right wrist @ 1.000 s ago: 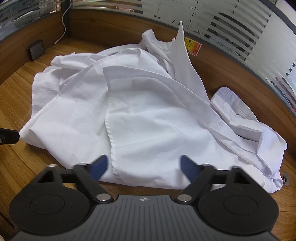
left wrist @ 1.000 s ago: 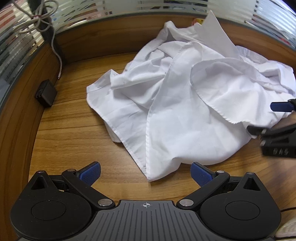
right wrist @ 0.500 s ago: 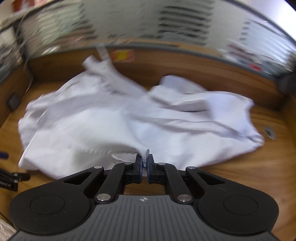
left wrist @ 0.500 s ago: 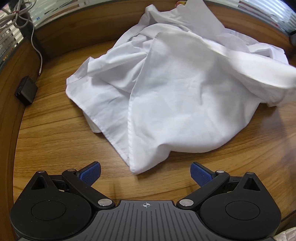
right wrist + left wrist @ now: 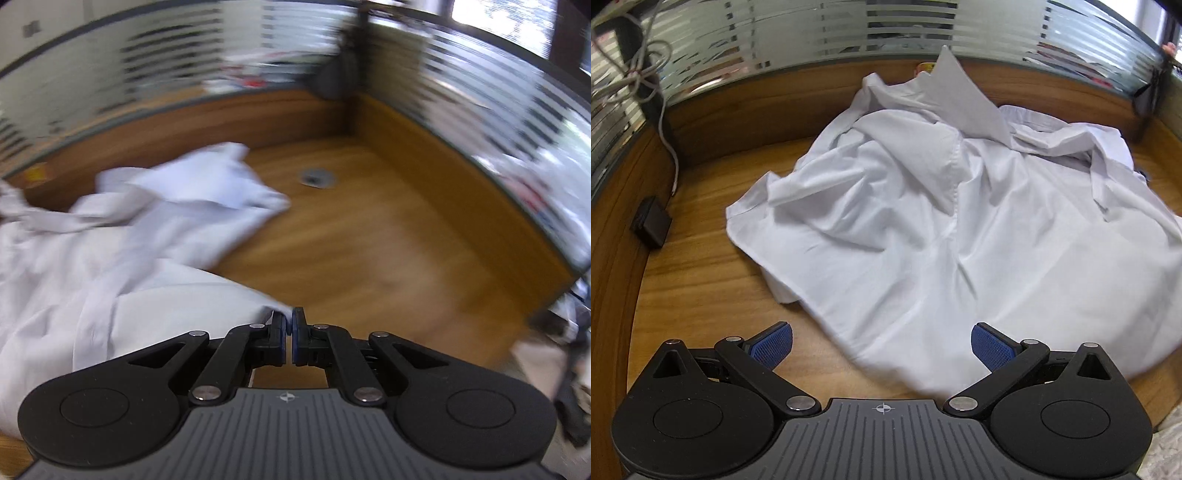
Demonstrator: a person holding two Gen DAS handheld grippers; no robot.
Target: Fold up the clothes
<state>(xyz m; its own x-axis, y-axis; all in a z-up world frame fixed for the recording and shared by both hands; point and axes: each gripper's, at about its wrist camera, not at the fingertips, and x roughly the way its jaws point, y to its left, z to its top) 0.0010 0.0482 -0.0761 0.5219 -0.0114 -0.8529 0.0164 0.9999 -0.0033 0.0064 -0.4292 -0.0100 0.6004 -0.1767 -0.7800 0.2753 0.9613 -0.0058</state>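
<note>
1. Shirt [image 5: 923, 229], white and crumpled, is lying in a heap on the wooden table [image 5: 694, 280] in the left wrist view. The left gripper [image 5: 882, 345] is hanging near its front edge with its blue fingers [image 5: 774, 343] spread wide, touching nothing.
2. In the blurry right wrist view, the right gripper [image 5: 289, 334] is pinching a corner of the shirt [image 5: 110, 280] between its closed fingers.

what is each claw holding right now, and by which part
The right claw is shut on the shirt, pinching an edge. The left claw is open, holding nothing.
</note>
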